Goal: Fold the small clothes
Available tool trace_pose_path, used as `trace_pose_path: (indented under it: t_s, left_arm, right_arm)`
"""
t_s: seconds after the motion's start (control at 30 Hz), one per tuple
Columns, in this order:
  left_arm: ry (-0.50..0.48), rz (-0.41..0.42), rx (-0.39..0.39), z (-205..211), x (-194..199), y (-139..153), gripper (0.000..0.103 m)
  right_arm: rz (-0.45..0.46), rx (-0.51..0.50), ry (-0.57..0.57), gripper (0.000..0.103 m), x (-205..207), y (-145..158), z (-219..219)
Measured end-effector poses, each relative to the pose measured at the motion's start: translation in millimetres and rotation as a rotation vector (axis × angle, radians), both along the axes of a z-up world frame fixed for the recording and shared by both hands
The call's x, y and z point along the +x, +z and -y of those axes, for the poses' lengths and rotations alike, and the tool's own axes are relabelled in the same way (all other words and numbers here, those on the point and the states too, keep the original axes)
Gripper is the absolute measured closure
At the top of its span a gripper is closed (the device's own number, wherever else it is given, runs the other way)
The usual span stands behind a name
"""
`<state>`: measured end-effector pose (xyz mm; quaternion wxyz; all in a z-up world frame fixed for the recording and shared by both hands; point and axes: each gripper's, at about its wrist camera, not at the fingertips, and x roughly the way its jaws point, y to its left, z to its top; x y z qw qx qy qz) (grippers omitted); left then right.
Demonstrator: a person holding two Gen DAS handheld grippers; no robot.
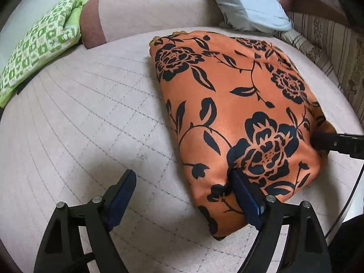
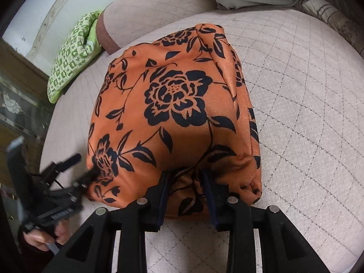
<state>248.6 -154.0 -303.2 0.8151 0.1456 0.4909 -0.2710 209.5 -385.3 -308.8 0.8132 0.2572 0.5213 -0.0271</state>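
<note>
My right gripper [image 2: 185,193] pinches the near edge of the folded orange floral garment [image 2: 173,113]; my left gripper [image 1: 182,188] stands open, one finger touching that edge. It lies mid-cushion [image 1: 91,113]. I'd release gently, then press the fold flat.

No readable text, labels, brands, numbers or signs anywhere in either view. Only a faint pale marking on the left gripper [image 2: 78,168], too blurred to make out.

Black grippers, navy-padded fingers [image 1: 244,199], silver screws.
</note>
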Motion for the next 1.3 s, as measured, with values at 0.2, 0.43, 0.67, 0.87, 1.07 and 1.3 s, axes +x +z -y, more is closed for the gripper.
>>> trace_pose_path:
  t_s: [0.2,0.43,0.67,0.87,1.07,1.3]
  left_arm:
    - [0.013,-0.032,-0.096,-13.5,9.8,18.6,0.017]
    - [-0.049,-0.057,0.000,7.6,3.3,0.9,0.017]
    - [-0.037,-0.150,-0.076,-3.7,20.8,-5.0,0.016]
    - [-0.043,-0.143,-0.072,-4.8,16.2,-5.2,0.016]
    - [-0.045,-0.158,-0.084,-12.2,19.7,-7.8,0.015]
    - [-0.047,-0.176,-0.092,-14.8,28.3,-12.2,0.014]
  right_arm:
    - [0.094,0.071,-0.026,0.069,-0.2,22.9,14.9]
    - [0.071,0.063,-0.015,0.070,22.4,12.8,5.4]
    - [0.165,0.135,0.045,0.069,68.4,34.8,1.8]
    - [0.144,0.283,0.211,0.072,153.8,13.0,-32.8]
    - [0.188,0.327,0.045,0.079,221.9,-20.3,8.8]
    - [0.256,0.340,-0.165,0.087,215.8,-17.5,57.0]
